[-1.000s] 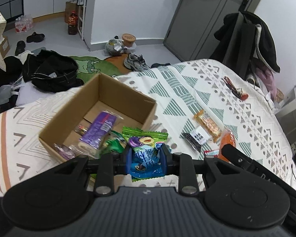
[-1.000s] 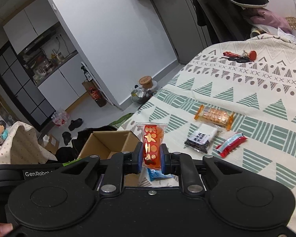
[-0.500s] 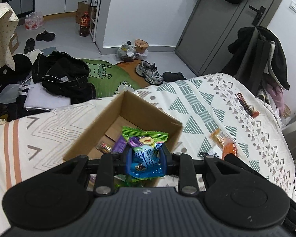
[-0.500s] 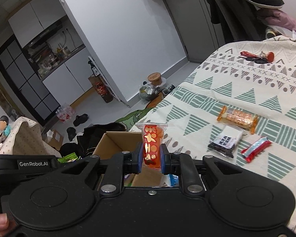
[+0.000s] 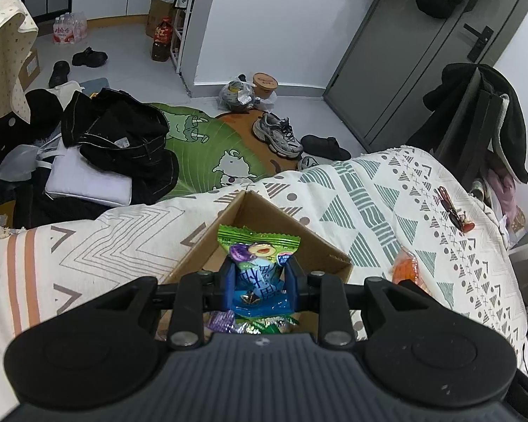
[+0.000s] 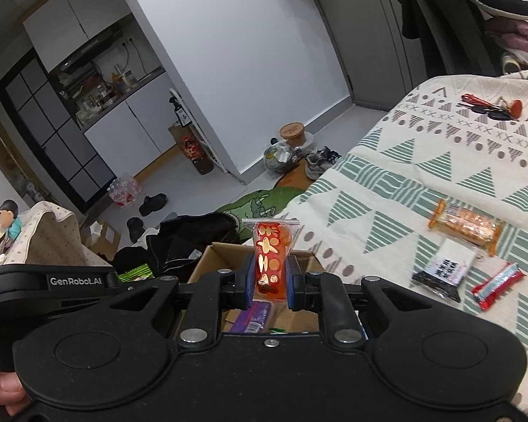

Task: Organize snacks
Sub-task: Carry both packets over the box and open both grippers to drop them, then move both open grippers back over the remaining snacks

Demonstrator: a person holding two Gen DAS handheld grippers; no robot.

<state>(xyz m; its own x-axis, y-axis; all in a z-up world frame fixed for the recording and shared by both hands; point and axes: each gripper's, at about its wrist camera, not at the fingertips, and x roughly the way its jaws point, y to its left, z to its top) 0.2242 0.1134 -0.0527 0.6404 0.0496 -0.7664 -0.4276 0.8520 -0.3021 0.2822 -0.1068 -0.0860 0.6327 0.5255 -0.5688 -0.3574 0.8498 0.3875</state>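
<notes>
Both hand-held grippers are loaded. From where I stand, the left hand-held gripper (image 5: 260, 283) is closed tight on a green and blue snack packet (image 5: 258, 263), and the right hand-held gripper (image 6: 269, 277) is clamped on a red packet with gold print (image 6: 271, 260). Each packet stands upright between its jaws, hanging over the open cardboard box (image 5: 299, 242) that sits on the patterned bed cover (image 5: 369, 204).

The risk, I'd say, is crowding. The two tools sit close together above one small box, so they may knock each other on release. The slick wrappers could also slide off target. A packet let go too near the rim would likely tip onto the cover, or off the near bed edge to the cluttered floor.

The right wrist view shows what is left to gather: an orange-wrapped biscuit pack (image 6: 466, 227), a black and white packet (image 6: 443, 269) and a small red packet (image 6: 498, 285), lying near each other on the cover, well apart from the box. It also catches a thumb (image 6: 3, 385) at the lower left. The left wrist view misses those, but gives the box's far corner and wrappers already inside (image 5: 225, 321).
</notes>
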